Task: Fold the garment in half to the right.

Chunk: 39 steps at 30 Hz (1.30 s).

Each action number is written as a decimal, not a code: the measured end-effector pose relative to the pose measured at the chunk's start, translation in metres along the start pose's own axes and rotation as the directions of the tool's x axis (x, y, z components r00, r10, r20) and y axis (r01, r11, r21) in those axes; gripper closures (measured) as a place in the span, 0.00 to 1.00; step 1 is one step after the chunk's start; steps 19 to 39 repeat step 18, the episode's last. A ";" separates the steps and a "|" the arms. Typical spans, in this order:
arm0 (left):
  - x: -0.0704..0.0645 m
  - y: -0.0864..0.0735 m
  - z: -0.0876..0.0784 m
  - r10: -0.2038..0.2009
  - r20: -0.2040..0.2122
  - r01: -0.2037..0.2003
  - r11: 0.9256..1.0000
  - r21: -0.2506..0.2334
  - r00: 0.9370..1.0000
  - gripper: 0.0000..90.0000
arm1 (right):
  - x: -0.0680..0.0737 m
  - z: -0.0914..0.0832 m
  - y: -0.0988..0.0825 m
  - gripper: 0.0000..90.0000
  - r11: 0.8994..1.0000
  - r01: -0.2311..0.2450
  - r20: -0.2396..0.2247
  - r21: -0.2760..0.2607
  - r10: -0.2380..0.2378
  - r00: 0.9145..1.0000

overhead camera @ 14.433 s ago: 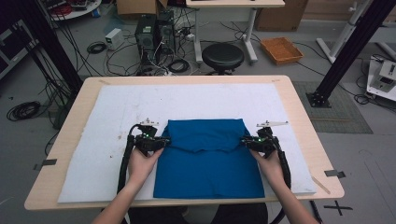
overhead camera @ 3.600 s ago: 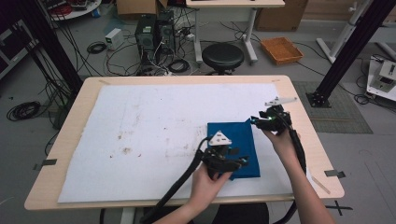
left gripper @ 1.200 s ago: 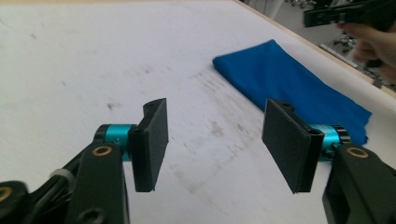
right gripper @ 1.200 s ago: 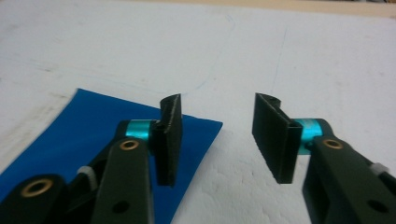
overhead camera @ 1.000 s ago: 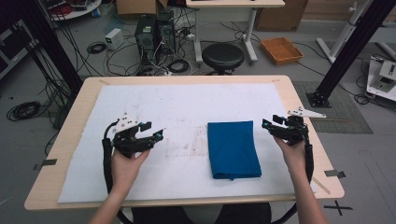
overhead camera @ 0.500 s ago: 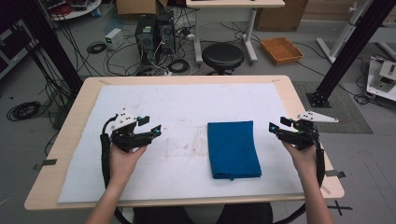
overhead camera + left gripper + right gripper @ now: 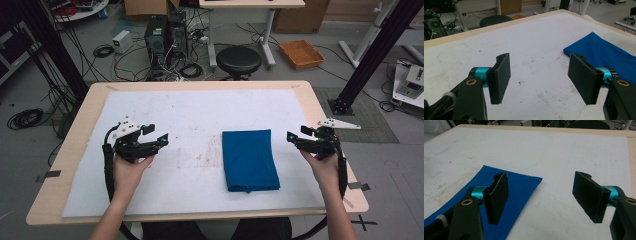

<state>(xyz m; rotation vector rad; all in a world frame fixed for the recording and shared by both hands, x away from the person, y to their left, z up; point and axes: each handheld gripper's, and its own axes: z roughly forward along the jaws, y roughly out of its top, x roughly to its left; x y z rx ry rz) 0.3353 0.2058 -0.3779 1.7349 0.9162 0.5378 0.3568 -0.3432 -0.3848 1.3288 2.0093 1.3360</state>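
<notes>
A blue cloth (image 7: 250, 159) lies folded into a narrow rectangle on the white mat (image 7: 200, 107), right of the middle. My left gripper (image 7: 156, 135) hovers over the mat's left part, well apart from the cloth. In the left gripper view its jaws (image 7: 541, 77) have just been opening and stand wide with nothing between them; the cloth (image 7: 604, 53) lies beyond the right jaw. My right gripper (image 7: 296, 135) sits just off the cloth's right edge. Its jaws (image 7: 541, 195) have also just been opening and hold nothing, with the cloth's corner (image 7: 516, 185) under the left jaw.
The mat covers most of the wooden table (image 7: 325, 125); it is stained near the middle (image 7: 192, 157). On the floor beyond the table stand a black stool (image 7: 238, 60), computer towers (image 7: 165, 35), loose cables and an orange tray (image 7: 301, 53). Black frame posts (image 7: 365, 65) flank the table.
The cloth went from a wide spread, held at both sides, to a narrow folded rectangle lying free. Both grippers have drawn away to either side, and their jaws stand wider than a second ago.
</notes>
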 end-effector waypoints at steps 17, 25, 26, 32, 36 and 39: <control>0.000 -0.002 0.001 -0.002 -0.004 0.002 1.000 0.004 1.000 0.39 | -0.002 0.001 0.000 0.29 1.000 0.013 -0.004 0.000 -0.013 1.000; 0.000 -0.002 0.001 -0.001 -0.008 0.001 1.000 0.006 1.000 0.38 | -0.003 0.001 0.000 0.29 1.000 0.012 -0.002 0.002 -0.012 1.000; 0.000 -0.002 0.001 -0.001 -0.008 0.001 1.000 0.006 1.000 0.38 | -0.003 0.001 0.000 0.29 1.000 0.012 -0.002 0.002 -0.012 1.000; 0.000 -0.002 0.001 -0.001 -0.008 0.001 1.000 0.006 1.000 0.38 | -0.003 0.001 0.000 0.29 1.000 0.012 -0.002 0.002 -0.012 1.000; 0.000 -0.002 0.001 -0.001 -0.008 0.001 1.000 0.006 1.000 0.38 | -0.003 0.001 0.000 0.29 1.000 0.012 -0.002 0.002 -0.012 1.000; 0.000 -0.002 0.001 -0.001 -0.008 0.001 1.000 0.006 1.000 0.38 | -0.003 0.001 0.000 0.29 1.000 0.012 -0.002 0.002 -0.012 1.000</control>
